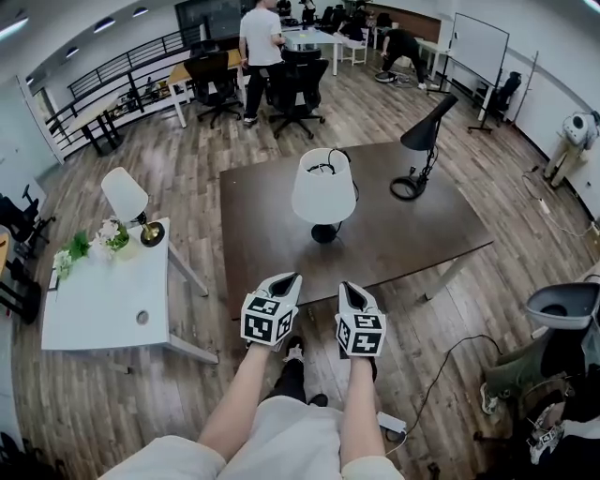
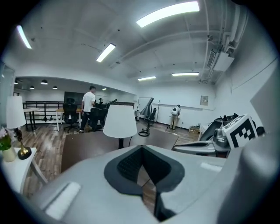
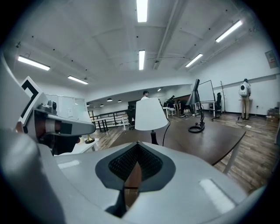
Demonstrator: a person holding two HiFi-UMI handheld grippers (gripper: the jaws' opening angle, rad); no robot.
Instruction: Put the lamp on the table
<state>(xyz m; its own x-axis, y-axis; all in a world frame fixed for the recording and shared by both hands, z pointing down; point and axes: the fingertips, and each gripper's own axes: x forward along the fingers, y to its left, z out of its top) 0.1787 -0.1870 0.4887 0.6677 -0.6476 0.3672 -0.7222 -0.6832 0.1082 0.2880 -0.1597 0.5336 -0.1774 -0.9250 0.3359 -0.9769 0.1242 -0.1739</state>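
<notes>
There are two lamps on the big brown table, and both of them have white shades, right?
Not quite. Two lamps do stand on the big brown table, but only the white-shaded lamp has a white shade. The desk lamp farther back is black all over. The head view shows this.

Ceiling strip lights (image 2: 168,13) shine over a plank floor (image 1: 94,394), office chairs (image 1: 295,94) and a whiteboard (image 1: 478,45).

Dark table (image 1: 262,246), white lamp (image 1: 323,186), black lamp (image 1: 427,131)
</notes>
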